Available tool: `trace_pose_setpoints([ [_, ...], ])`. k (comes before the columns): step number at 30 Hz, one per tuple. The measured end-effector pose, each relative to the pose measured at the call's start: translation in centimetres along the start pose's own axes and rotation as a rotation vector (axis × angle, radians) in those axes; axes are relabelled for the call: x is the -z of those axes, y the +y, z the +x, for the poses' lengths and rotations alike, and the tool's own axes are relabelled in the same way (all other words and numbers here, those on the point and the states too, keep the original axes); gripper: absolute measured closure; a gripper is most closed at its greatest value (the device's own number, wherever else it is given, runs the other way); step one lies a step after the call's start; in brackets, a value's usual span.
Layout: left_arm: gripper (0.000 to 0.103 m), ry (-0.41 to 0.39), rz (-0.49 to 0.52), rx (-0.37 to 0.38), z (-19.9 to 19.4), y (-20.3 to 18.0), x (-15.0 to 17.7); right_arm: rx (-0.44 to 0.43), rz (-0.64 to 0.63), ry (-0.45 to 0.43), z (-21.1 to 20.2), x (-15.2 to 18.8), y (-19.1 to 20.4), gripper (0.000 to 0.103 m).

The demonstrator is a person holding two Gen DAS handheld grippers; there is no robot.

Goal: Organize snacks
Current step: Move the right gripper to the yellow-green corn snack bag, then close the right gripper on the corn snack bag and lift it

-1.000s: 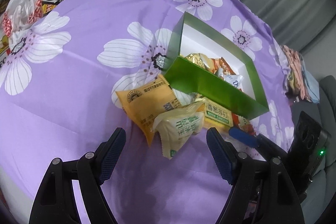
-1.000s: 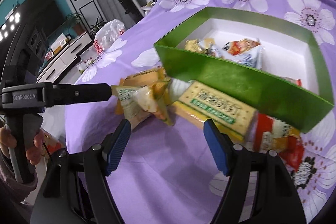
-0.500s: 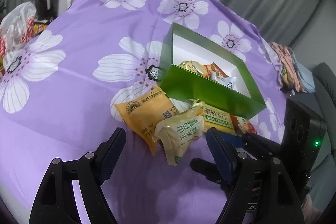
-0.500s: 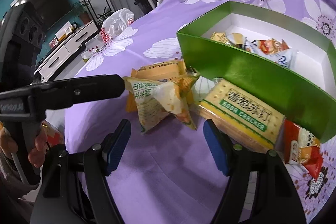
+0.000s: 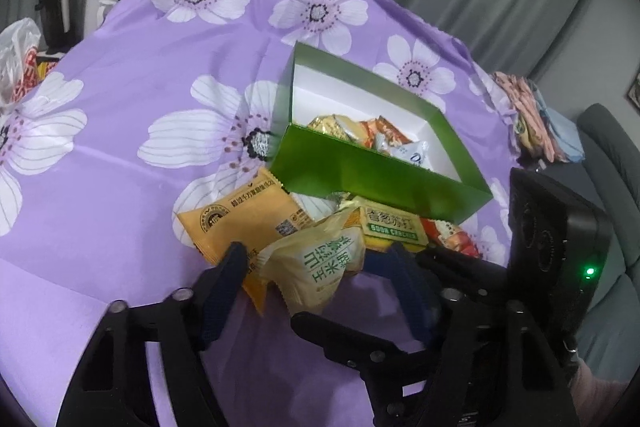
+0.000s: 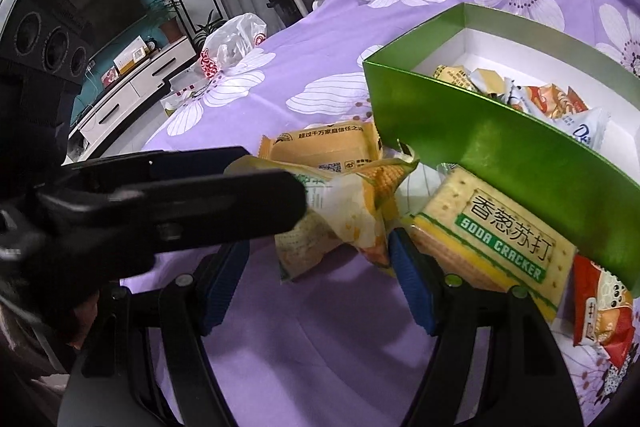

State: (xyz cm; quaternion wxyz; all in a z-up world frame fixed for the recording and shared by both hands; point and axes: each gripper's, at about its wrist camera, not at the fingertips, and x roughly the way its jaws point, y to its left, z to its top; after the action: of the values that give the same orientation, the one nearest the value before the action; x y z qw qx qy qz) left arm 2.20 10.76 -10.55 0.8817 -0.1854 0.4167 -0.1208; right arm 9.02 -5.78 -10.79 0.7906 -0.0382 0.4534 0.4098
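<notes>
The left gripper [image 5: 316,263] is closing, its 2 jaws either side of the corn snack packet [image 5: 320,261] but not yet clamped on it. The right gripper [image 6: 320,255] is closing too, with that same packet [image 6: 340,223] between its jaws, pads clear of it. Just behind the packet lie an orange packet [image 5: 244,215] and a soda cracker pack [image 6: 500,239]; beyond them stands the green box [image 6: 500,147], holding several snacks, on the purple flowered cloth [image 5: 140,67].

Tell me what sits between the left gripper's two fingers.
The pale corn snack packet lies between the left gripper's closing fingers, beside the orange packet. The left wrist view shows it best.
</notes>
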Motion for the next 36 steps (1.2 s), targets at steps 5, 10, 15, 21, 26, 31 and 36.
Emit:
trace_pose_setpoints([
  [5, 0.042, 0.031, -0.009, -0.006, 1.0, 0.1, 0.4, 0.006, 0.017, 0.007, 0.3, -0.1, -0.5, 0.047],
  [10, 0.057, 0.035, -0.023, -0.027, 1.1, 0.3, 0.4, 0.015, 0.015, -0.002, 0.2, 0.0, -0.5, 0.056],
  [15, 0.059, 0.040, -0.008, -0.043, 1.2, 0.1, 0.3, 0.024, 0.011, -0.010, 0.1, 0.1, -0.3, 0.063],
  [21, 0.059, 0.036, 0.007, -0.031, 0.6, -0.8, 0.3, 0.022, 0.041, -0.039, -1.1, 0.4, -0.3, 0.066],
  [26, 0.059, 0.026, 0.032, -0.016, -0.1, -2.1, 0.3, 0.032, 0.049, -0.076, -3.0, 0.6, 0.1, 0.066],
  [31, 0.059, 0.006, 0.062, 0.001, -1.1, -3.7, 0.2, 0.051, 0.043, -0.113, -4.9, 0.7, 0.4, 0.066],
  [36, 0.059, -0.006, 0.084, 0.016, -1.8, -5.0, 0.0, 0.067, 0.043, -0.139, -6.3, 0.9, 0.6, 0.066],
])
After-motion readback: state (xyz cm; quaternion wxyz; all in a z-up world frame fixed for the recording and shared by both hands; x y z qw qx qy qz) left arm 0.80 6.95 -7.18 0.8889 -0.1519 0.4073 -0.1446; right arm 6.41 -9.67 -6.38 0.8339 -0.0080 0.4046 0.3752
